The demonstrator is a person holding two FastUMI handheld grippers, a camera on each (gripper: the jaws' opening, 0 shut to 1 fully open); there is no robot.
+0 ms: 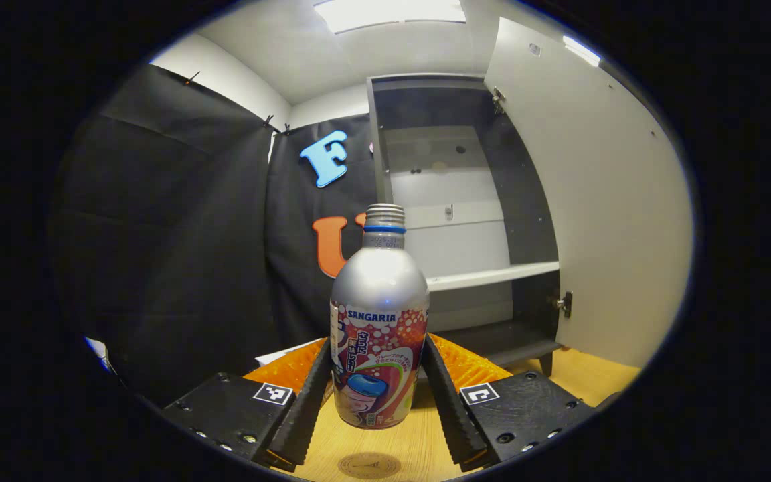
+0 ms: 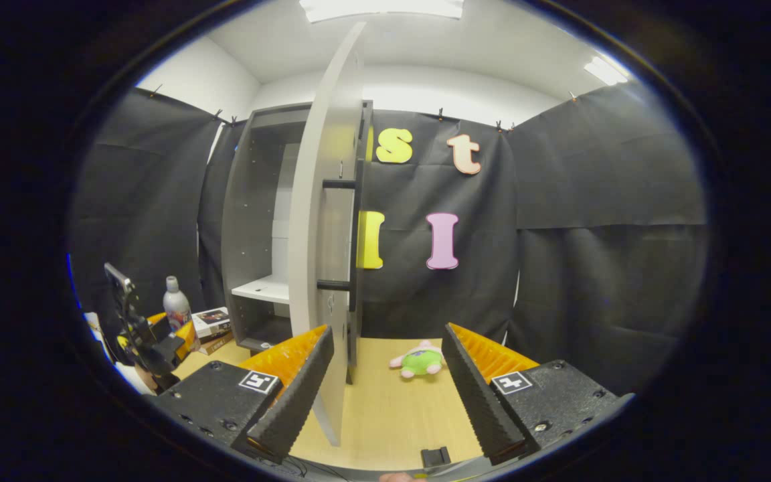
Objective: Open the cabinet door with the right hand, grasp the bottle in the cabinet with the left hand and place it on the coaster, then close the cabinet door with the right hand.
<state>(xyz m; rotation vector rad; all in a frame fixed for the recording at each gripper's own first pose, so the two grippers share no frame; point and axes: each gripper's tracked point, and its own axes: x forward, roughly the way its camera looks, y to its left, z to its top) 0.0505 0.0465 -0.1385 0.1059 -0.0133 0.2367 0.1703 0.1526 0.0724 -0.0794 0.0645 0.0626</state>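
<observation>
- In the left gripper view we hold the metal drink bottle (image 1: 379, 321) upright between the left tongs (image 1: 377, 395), both ribbed fingers (image 1: 306, 402) against its lower label; it is out of the cabinet (image 1: 466, 221) and above the wooden table (image 1: 385, 448).
- We judge the step in hand to be carrying the bottle to the coaster (image 1: 369, 464), the round disc at 6 o'clock, just below the bottle's base.
- To do it well, we should keep the bottle plumb, bring its base over the middle of the disc, and lower straight down, spreading the fingers only once it rests flat. Whether the base already touches anything we cannot tell.
- The grip sits low on a tall, smooth body, so a tilt could let it tip; slow travel suits it.
- The left gripper view gives the cabinet's inside at 1 o'clock: a white shelf (image 1: 492, 274), bare, and the inner face of the open cabinet door (image 1: 600, 214) at 3 o'clock.
- The right gripper view gives what that one lacks: the door (image 2: 322, 254) edge-on with its black bar handle (image 2: 338, 234), at 11 o'clock, the right tongs (image 2: 389, 391) spread wide and empty, their left finger (image 2: 295, 391) near the door's lower edge.
- It also shows the bottle (image 2: 175, 302) and the left gripper (image 2: 138, 335) far off at 9 o'clock, books (image 2: 210, 328) beside them, and a green plush toy (image 2: 420, 360) on the table (image 2: 392, 415).
</observation>
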